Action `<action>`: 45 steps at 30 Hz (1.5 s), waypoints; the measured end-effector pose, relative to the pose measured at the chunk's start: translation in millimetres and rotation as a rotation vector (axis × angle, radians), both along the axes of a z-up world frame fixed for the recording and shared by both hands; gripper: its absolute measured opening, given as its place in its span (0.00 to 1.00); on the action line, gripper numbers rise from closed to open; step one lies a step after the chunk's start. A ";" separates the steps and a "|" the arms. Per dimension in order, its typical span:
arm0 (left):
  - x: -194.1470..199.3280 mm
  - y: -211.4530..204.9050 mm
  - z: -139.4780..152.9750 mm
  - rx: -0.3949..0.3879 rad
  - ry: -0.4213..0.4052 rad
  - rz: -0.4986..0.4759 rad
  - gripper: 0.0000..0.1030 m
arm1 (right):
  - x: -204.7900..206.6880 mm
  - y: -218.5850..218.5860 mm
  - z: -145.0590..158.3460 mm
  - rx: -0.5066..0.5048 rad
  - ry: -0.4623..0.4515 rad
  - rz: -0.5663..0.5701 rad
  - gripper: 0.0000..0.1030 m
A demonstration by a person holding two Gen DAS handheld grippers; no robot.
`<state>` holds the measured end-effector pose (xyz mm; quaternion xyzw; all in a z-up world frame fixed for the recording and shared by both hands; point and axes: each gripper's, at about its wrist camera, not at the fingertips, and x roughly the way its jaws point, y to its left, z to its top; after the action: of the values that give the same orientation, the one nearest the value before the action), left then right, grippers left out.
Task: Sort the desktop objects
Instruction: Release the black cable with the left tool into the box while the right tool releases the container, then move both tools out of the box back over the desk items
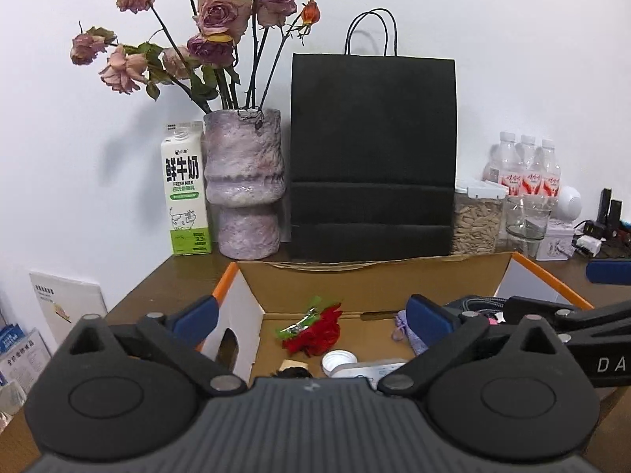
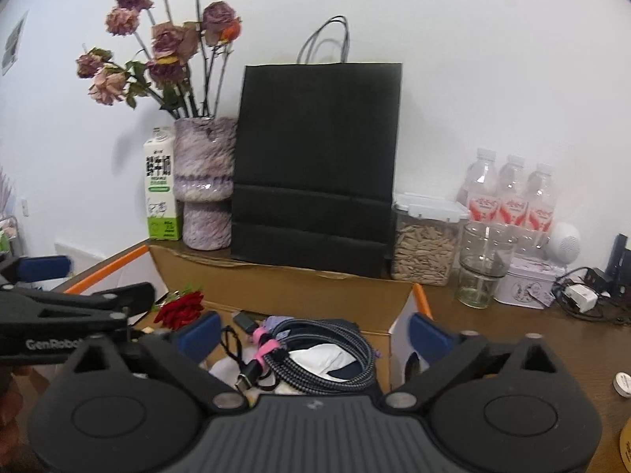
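Observation:
An open cardboard box (image 1: pixel 366 282) with orange-edged flaps sits on the brown desk. It holds a red fabric rose (image 1: pixel 315 333), a green wrapper (image 1: pixel 303 321), a white cap (image 1: pixel 337 358), a purple pouch (image 1: pixel 406 331) and a coiled braided cable (image 2: pixel 331 345) with a pink tie. My left gripper (image 1: pixel 313 317) hangs open over the box's left part, its left finger beside the white left flap (image 1: pixel 240 311). Over the cable, my right gripper (image 2: pixel 313 335) stands open, its right finger by the right flap (image 2: pixel 402 335). Neither holds anything.
Behind the box stand a black paper bag (image 1: pixel 372 157), a purple vase (image 1: pixel 244 185) of dried roses and a milk carton (image 1: pixel 185 193). At the right are a seed jar (image 2: pixel 426 248), a glass (image 2: pixel 483 268), water bottles (image 2: pixel 508 197), a tin (image 2: pixel 524 283) and chargers (image 2: pixel 579 295).

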<state>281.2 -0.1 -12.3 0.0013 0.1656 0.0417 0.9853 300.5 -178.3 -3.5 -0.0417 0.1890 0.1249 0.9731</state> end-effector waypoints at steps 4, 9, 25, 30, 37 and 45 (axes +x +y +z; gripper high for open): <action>0.1 -1.5 0.7 0.012 0.000 0.007 1.00 | -1.7 0.7 -0.2 -0.005 0.004 0.008 1.00; -2.7 -1.2 1.6 0.008 -0.006 0.004 1.00 | -4.8 1.6 1.1 -0.008 -0.003 0.014 1.00; -41.1 -3.3 6.3 0.006 0.010 0.020 1.00 | -40.0 -7.7 8.2 -0.029 -0.024 0.018 1.00; -55.6 -8.9 1.0 0.006 0.058 0.007 1.00 | -58.2 -11.6 5.3 -0.040 -0.021 0.011 1.00; -73.3 -17.4 -11.4 0.013 0.123 0.000 1.00 | -78.7 -18.3 -1.9 -0.044 0.005 0.006 1.00; -85.6 -25.5 -21.2 0.028 0.156 -0.009 1.00 | -98.2 -27.5 -14.0 -0.046 0.036 -0.003 1.00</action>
<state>195.6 -25.6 -33.5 0.0188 0.2412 0.0394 0.9695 202.3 -205.8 -17.5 -0.0614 0.2096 0.1196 0.9685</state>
